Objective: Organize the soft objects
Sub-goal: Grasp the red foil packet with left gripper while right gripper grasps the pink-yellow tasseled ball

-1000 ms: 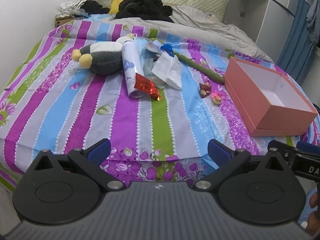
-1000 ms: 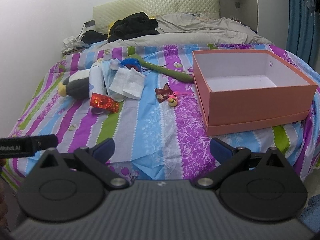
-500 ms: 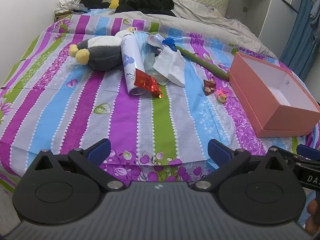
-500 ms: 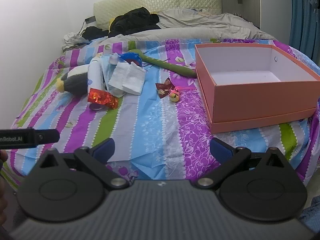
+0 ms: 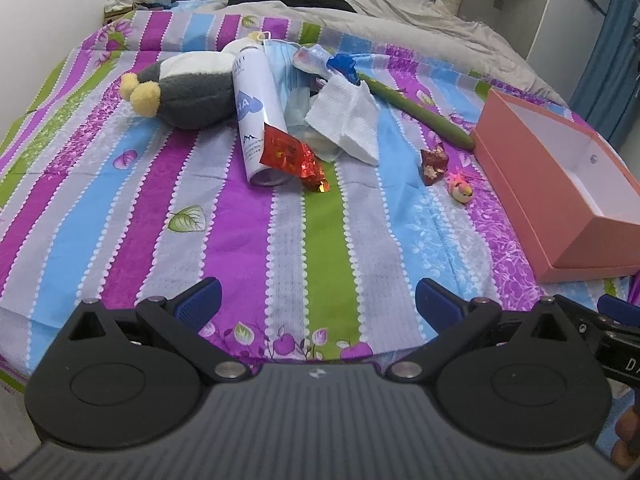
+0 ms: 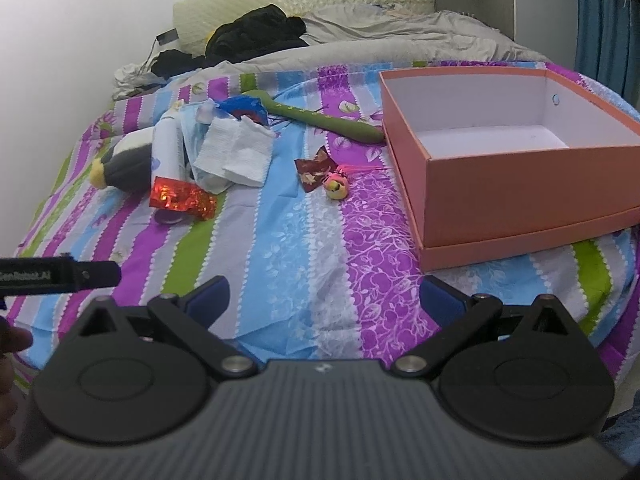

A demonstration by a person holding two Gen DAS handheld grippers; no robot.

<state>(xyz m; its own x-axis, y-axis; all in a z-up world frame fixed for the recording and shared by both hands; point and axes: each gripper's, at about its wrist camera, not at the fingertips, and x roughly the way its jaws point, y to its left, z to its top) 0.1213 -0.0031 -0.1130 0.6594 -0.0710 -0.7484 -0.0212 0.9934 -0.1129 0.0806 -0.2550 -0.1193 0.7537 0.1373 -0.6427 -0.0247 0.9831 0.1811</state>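
Lying on the striped bedspread point(image 5: 320, 240) beside a spray can point(image 5: 256, 116), the plush penguin point(image 5: 188, 88) now looms nearer: the left gripper point(image 5: 318, 300) has advanced, jaws spread and empty. The right gripper point(image 6: 324, 300), likewise spread, hovers near the empty pink box point(image 6: 520, 184); nothing is sorted yet.

The pink box point(image 5: 560, 184) runs off the left wrist view's edge at 3 o'clock. The spray can point(image 5: 256, 112) covers part of the plush penguin point(image 5: 188, 92); its small print is unreadable. Tissue point(image 6: 236, 150) hides the face mask point(image 6: 192, 128) beneath.
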